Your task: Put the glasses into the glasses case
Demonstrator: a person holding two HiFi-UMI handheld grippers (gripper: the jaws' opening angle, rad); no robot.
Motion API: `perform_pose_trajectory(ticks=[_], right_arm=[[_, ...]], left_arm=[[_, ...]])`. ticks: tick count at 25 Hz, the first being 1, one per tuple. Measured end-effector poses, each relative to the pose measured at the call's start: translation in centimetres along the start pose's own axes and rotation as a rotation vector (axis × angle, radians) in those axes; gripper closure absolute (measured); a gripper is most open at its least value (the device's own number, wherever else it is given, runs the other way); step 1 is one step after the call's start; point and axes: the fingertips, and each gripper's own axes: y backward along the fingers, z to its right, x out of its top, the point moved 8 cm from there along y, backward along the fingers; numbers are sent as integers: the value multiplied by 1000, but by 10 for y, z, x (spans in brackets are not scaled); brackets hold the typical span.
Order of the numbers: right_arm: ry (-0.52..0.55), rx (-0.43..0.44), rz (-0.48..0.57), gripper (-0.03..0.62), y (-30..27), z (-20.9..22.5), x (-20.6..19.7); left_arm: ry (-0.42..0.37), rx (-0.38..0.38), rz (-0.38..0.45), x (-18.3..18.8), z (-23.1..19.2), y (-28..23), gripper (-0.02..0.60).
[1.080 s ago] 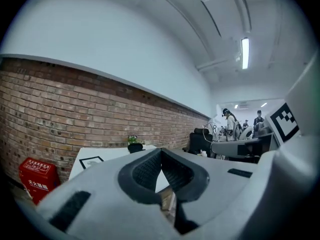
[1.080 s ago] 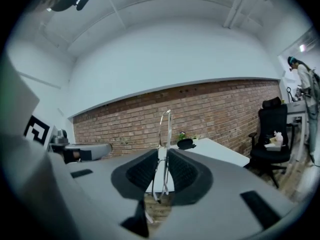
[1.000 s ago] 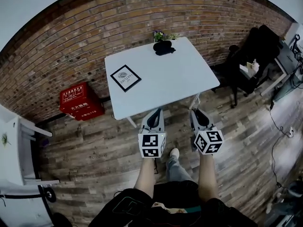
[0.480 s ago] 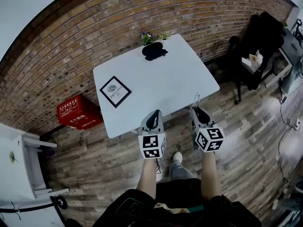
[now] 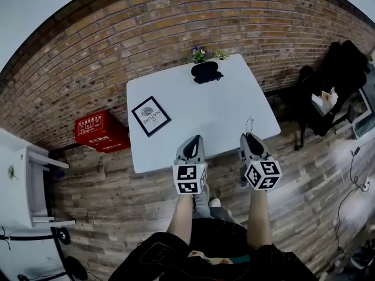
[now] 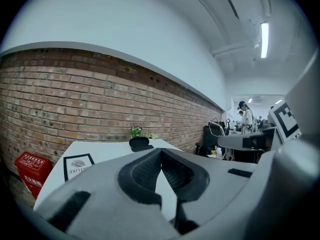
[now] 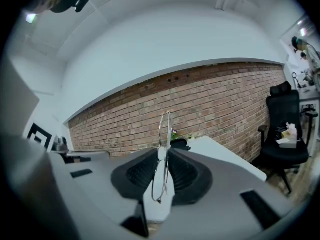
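An open office. A brick wall (image 5: 234, 16) spans the top of the head view, with a white table (image 5: 222, 110) on a wood-plank floor (image 5: 117, 198) below it. A black swivel chair (image 7: 282, 134) stands right, a ceiling strip light (image 6: 264, 36) upper right, and people (image 6: 246, 118) are distant.

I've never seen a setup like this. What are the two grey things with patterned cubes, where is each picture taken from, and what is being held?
There is no robot here. A person holds a hand-held two-jaw gripper in each hand, and the patterned cubes are part of those grippers. One picture comes from a camera on the person's head, looking down. The other two cameras ride on the grippers and look along their jaws. The left gripper is closed with nothing in it. The right gripper pinches a pair of thin wire glasses. Ahead stands a white table. On it are a dark glasses case beside a small plant at the far edge, and a black-framed card.
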Motion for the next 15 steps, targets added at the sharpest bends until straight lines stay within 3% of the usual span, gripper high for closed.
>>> perform_pose_trajectory(ticks=[15], right_arm=[[-29,-2,-98,522,-108,48,-10]], left_arm=[[79,-12,-108,-20,-34,-117,573]])
